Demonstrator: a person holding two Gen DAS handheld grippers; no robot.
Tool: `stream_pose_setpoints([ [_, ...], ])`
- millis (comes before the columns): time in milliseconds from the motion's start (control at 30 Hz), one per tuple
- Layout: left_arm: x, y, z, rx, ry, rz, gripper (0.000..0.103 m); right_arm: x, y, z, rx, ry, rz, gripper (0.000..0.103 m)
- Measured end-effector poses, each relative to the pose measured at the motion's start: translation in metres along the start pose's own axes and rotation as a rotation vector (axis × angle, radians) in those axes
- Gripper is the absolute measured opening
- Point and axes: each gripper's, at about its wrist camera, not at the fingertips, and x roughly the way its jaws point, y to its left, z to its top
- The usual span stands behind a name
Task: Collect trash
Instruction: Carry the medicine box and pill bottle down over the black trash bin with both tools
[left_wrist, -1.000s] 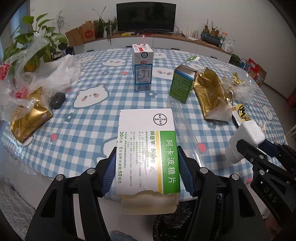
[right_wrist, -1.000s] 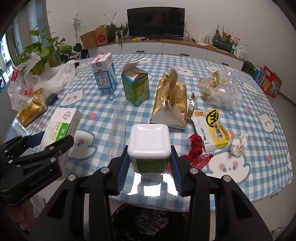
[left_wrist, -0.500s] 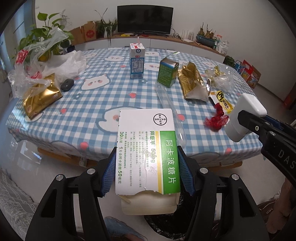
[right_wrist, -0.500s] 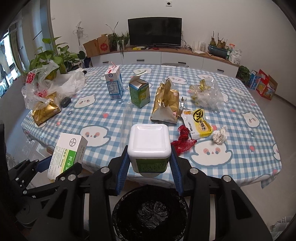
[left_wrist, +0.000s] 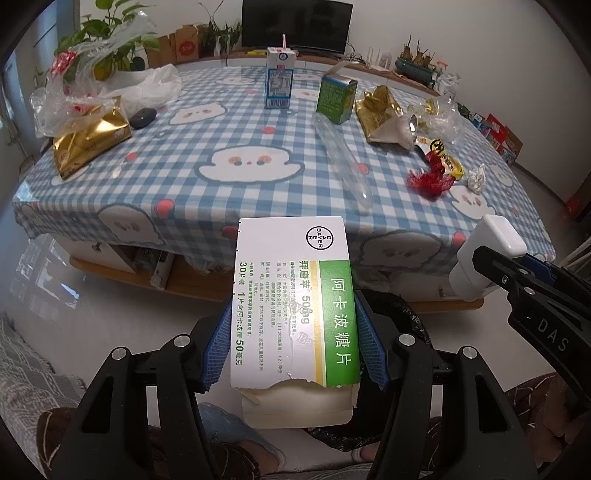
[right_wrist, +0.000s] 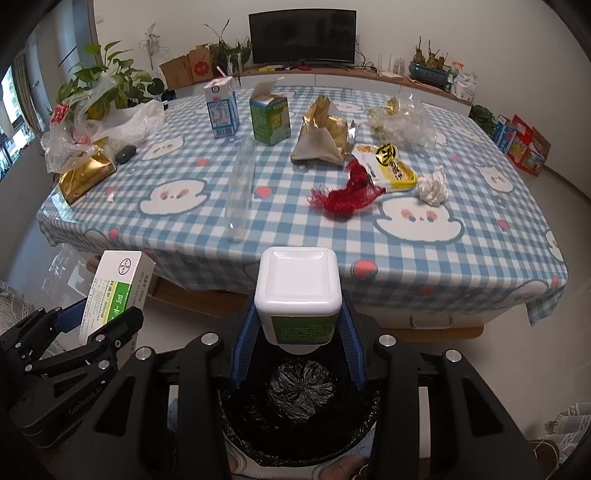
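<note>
My left gripper (left_wrist: 293, 343) is shut on a white and green medicine box (left_wrist: 291, 295), held off the table's near edge above the floor. The right gripper (right_wrist: 298, 332) is shut on a white square bottle (right_wrist: 298, 284) with a green label, directly over a bin lined with a black bag (right_wrist: 301, 391). In the left wrist view the bottle (left_wrist: 484, 254) and the right gripper (left_wrist: 532, 295) show at the right, and part of the black bag (left_wrist: 402, 306) lies behind the box. The right wrist view shows the box (right_wrist: 118, 288) at lower left.
The blue checked table (right_wrist: 295, 229) carries a milk carton (right_wrist: 221, 109), a green carton (right_wrist: 269, 116), gold bags (right_wrist: 323, 134), a clear plastic tube (right_wrist: 242, 184), red netting (right_wrist: 347, 194), a yellow wrapper (right_wrist: 391, 166), crumpled tissue (right_wrist: 433, 186) and plastic bags (right_wrist: 96, 129). A person's feet (left_wrist: 240, 435) are below.
Both grippers have drawn back from the table with the box and the bottle still held. The table edge has receded, and the black-lined bin now lies under the bottle.
</note>
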Motion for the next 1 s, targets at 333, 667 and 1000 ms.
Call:
stream_pose_setpoints([
  [333, 0.055, 0.018, -0.046, -0.014, 0.079, 0.041, 0.06, 0.04, -0.006, -0.043, 0.011, 0.1, -0.017, 0.04],
  [667, 0.084, 0.024, -0.06, -0.003, 0.093, 0.032, 0.06, 0.084, -0.01, -0.071, 0.026, 0.178, -0.013, 0.04],
  [1000, 0.112, 0.021, -0.072, 0.019, 0.144, 0.035, 0.06, 0.117, -0.013, -0.094, 0.037, 0.237, -0.02, 0.04],
])
